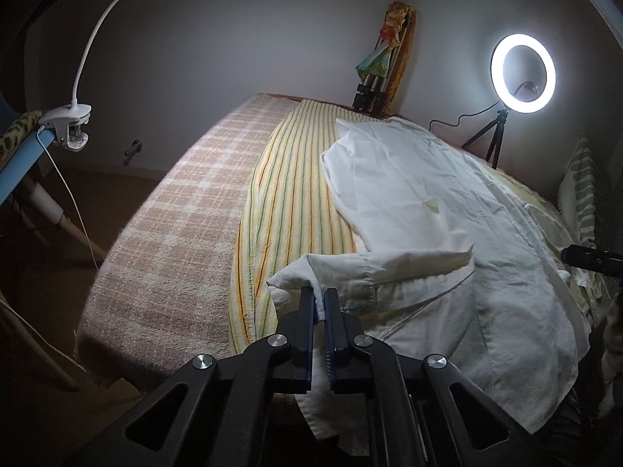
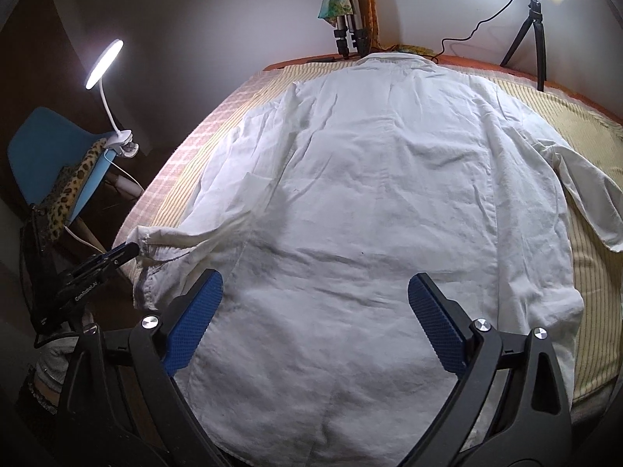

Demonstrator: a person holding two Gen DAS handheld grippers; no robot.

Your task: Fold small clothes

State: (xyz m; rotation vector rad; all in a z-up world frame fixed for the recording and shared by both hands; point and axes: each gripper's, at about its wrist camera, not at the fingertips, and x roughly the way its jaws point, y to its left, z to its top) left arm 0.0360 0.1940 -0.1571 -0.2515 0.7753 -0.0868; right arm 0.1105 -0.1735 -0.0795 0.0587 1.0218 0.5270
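A white long-sleeved shirt lies spread flat, collar at the far end, on a striped yellow towel. My left gripper is shut on the cuff of the shirt's left sleeve, at the near left edge of the table. It also shows in the right wrist view, pinching that sleeve. My right gripper is open and empty, its blue pads above the shirt's lower hem. The right sleeve lies spread out to the right.
A pink checked blanket covers the table under the towel. A ring light on a tripod and folded tripod legs stand at the far edge. A clip lamp is clamped to a blue chair at left.
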